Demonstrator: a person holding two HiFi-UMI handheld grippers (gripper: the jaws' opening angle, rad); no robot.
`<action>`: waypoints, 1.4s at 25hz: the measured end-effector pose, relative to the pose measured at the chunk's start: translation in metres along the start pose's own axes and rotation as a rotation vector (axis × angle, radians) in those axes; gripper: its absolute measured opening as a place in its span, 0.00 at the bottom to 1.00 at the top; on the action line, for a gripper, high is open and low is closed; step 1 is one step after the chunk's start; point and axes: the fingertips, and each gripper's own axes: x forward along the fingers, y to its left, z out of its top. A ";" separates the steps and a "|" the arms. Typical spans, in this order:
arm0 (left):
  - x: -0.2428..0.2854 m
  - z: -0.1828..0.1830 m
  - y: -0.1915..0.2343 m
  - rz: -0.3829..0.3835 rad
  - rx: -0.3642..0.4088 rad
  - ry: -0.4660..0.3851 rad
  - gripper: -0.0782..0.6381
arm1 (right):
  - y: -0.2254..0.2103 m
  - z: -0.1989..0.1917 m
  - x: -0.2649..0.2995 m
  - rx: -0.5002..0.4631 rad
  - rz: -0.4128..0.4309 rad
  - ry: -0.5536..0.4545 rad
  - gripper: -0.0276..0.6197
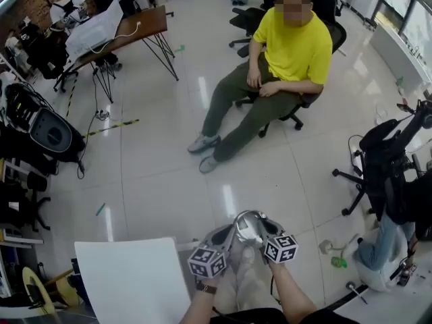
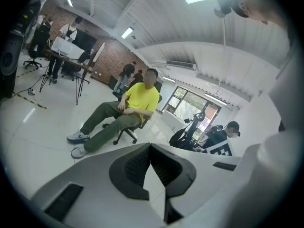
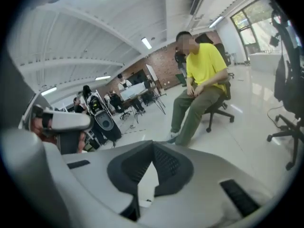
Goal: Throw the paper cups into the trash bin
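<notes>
1. Grey-shelled left tongs (image 2: 151,150) with black ribbed pads: clenched, pads meeting at the tips, nothing between them; aimed out across the room at a shallow downward slant.
2. Grey-shelled right tongs (image 3: 153,150) with black ribbed pads: likewise clenched on nothing and aimed the same way. In the head view just beside the left tongs, tips close together, marker cubes side by side.
3. Paper cups: none to be found in any view, neither between the pads nor anywhere around; long axis and bearing from either tongs therefore not to be told.
4. Trash bin: not identifiable in any view.
5. White flat rectangular worktop (image 1: 131,279): one corner only in view, low and left of both tongs in the head view, on the left tongs' side; rest cut off by the frame edge.
6. Seated person in yellow T-shirt and olive trousers (image 1: 283,52) on a black wheeled office chair (image 1: 291,118): straight ahead of both tongs, well apart, across the glossy white tiled floor (image 1: 169,174).
7. Judgement on stage: between cups, or finished. With both tongs empty and level with each other, no ground for calling either nearer to a next cup. Probable need to look back down toward the worktop before any new grasp.
</notes>
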 end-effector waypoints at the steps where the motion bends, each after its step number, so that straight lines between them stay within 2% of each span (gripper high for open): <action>1: -0.002 0.014 -0.005 -0.004 0.016 -0.017 0.11 | 0.010 0.025 -0.006 0.006 0.031 -0.048 0.05; 3: -0.008 0.045 -0.015 -0.017 0.053 -0.055 0.11 | 0.033 0.074 -0.017 -0.004 0.093 -0.144 0.05; 7: -0.026 0.103 -0.042 -0.050 0.127 -0.111 0.11 | 0.083 0.153 -0.049 -0.102 0.162 -0.283 0.05; 12: -0.057 0.158 -0.088 -0.106 0.223 -0.190 0.11 | 0.133 0.203 -0.101 -0.151 0.232 -0.389 0.05; 16: -0.088 0.205 -0.115 -0.118 0.280 -0.298 0.11 | 0.168 0.247 -0.154 -0.141 0.310 -0.535 0.05; 20: -0.121 0.239 -0.137 -0.116 0.317 -0.346 0.11 | 0.208 0.281 -0.193 -0.189 0.363 -0.597 0.05; 24: -0.133 0.256 -0.150 -0.111 0.337 -0.360 0.11 | 0.230 0.302 -0.204 -0.263 0.372 -0.612 0.05; 27: -0.141 0.256 -0.153 -0.113 0.337 -0.371 0.11 | 0.248 0.298 -0.201 -0.340 0.397 -0.577 0.05; 31: -0.149 0.248 -0.154 -0.122 0.320 -0.382 0.11 | 0.265 0.288 -0.204 -0.365 0.413 -0.554 0.05; 35: -0.154 0.255 -0.159 -0.122 0.331 -0.397 0.11 | 0.273 0.295 -0.209 -0.387 0.423 -0.555 0.05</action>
